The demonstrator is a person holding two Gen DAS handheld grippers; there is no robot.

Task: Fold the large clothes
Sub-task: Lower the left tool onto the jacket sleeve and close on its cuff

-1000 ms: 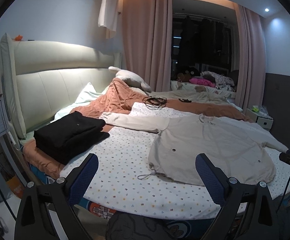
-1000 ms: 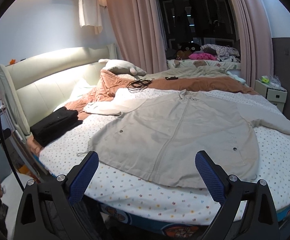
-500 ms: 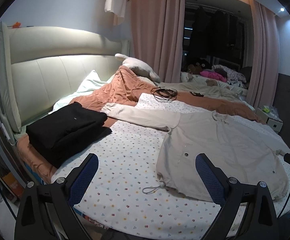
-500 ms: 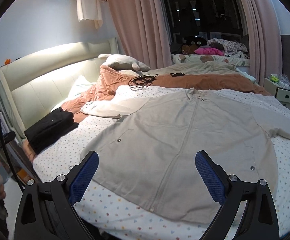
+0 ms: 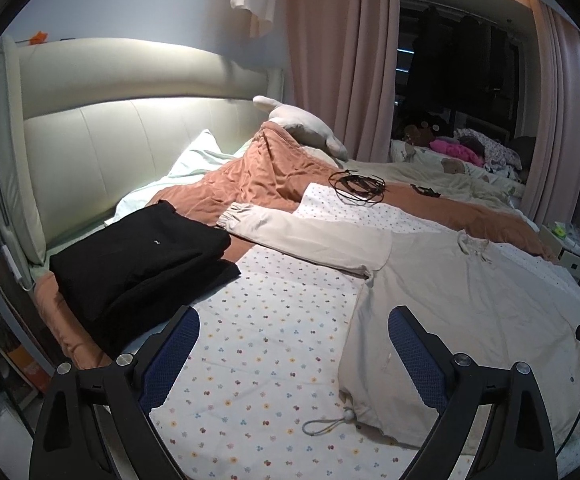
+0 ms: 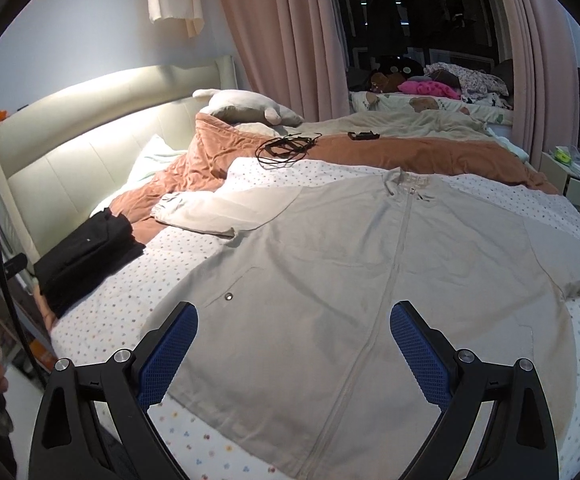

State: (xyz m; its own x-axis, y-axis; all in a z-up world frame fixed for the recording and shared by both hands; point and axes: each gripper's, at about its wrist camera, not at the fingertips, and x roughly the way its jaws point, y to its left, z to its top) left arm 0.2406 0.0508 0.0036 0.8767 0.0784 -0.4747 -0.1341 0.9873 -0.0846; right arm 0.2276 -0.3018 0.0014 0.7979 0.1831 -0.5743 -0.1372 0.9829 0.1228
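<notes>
We see a large beige zip-front jacket (image 6: 369,264) spread flat, front side up, on a white bedsheet dotted with small coloured flowers (image 5: 274,320). Its long axis runs away from us, hem nearest and collar (image 6: 405,184) farthest, with the zip drawn straight up the middle. One long sleeve (image 5: 301,236) stretches out to our left, its gathered cuff ending just beside a folded stack of black clothing (image 5: 142,260); the other sleeve (image 6: 569,256) trails off to the right edge of the bed.

The right gripper (image 6: 293,344), with black arms and blue textured pads, hovers above the hem with its jaws spread wide and nothing between them, straddling the lower body of the jacket slightly left of the zip. The left gripper (image 5: 293,352), equally wide open and empty, sits further left, above bare sheet at the jacket's left edge, near a looped drawstring cord (image 5: 325,424) lying at the hem corner.

We judge that the left gripper is the nearer one to the outstretched left sleeve and the left hem corner, while the right gripper is better placed for the centre and right side. The right hem corner appears to lie beyond the frame, so we cannot place it exactly.

Beyond the jacket lie a rumpled rust-orange quilt (image 6: 409,152) and a tangle of black cable (image 6: 286,146).
</notes>
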